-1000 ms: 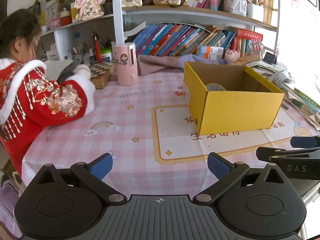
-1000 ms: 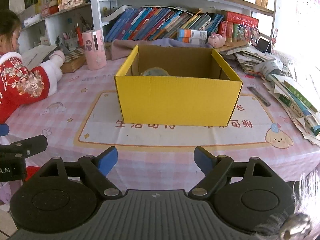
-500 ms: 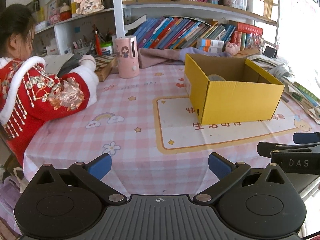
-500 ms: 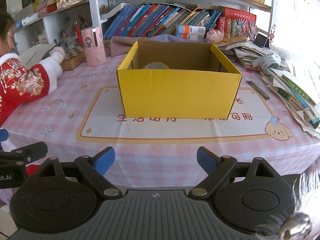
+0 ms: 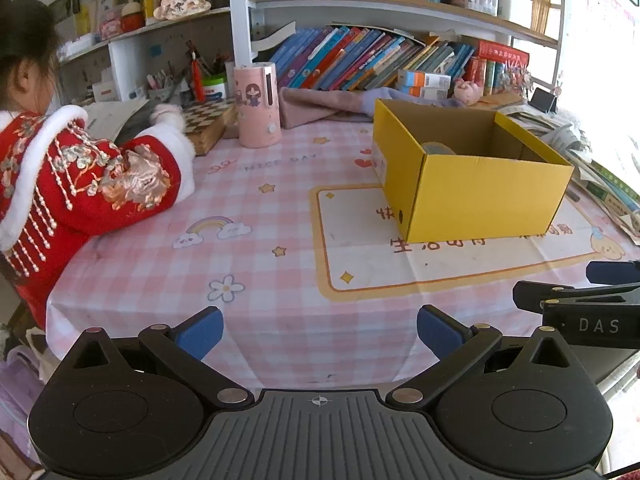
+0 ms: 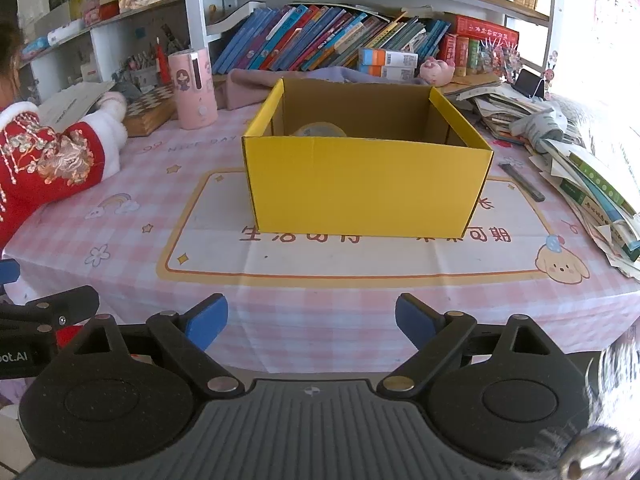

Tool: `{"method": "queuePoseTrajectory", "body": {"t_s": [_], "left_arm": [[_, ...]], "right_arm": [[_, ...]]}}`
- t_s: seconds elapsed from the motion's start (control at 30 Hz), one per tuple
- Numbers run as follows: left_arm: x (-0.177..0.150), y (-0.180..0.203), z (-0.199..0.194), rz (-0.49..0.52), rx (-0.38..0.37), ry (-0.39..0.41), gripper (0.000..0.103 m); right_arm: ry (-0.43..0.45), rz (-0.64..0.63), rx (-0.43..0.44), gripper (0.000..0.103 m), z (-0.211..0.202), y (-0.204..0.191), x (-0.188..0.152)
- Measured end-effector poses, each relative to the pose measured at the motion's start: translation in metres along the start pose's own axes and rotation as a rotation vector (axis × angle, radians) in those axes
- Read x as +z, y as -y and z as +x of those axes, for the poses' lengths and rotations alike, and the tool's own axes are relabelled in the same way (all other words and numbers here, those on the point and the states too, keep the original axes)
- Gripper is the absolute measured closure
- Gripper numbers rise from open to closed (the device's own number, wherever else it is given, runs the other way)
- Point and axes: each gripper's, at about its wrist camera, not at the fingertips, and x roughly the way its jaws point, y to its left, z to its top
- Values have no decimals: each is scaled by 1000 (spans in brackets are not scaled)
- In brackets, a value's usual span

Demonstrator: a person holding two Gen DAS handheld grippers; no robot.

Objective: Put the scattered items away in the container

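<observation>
Left wrist view: left gripper point(image 5: 320, 326) hangs over the near edge of the pink checked tablecloth point(image 5: 256, 272).
Left jaws: spread wide, blue pads point(image 5: 202, 332) empty, nothing between them.
Yellow cardboard box point(image 5: 484, 196): ahead and to the right of this gripper, standing on the cream panel of the cloth, open at the top.
Inside box: a rounded greyish item point(image 5: 438, 148) shows just over the near wall; what it is I cannot tell.
Ahead left: a person's red embroidered sleeve point(image 5: 92, 184) rests on the table; a pink cylindrical holder point(image 5: 257, 110) stands beyond it.
Far right: part of the right gripper point(image 5: 592, 304) sits alongside.

Right wrist view: right gripper point(image 6: 311, 322) faces the box point(image 6: 366, 188) straight ahead.
Right jaws: opening, wide apart, nothing between them.
Box contents: the same rounded item point(image 6: 319, 130) lies against the far left inside.
Right of box: a dark flat bar point(image 6: 522, 182) lies on the cloth, near a heap of papers and booklets point(image 6: 588, 180).
</observation>
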Motion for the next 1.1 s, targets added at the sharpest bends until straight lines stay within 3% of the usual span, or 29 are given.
{"method": "queuePoseTrajectory", "body": {"t_s": [1.1], "left_arm": [[0,-8,11,-49,-60,-11,0]], "right_arm": [[-36,-4,-10,12,15,-5,3]]}}
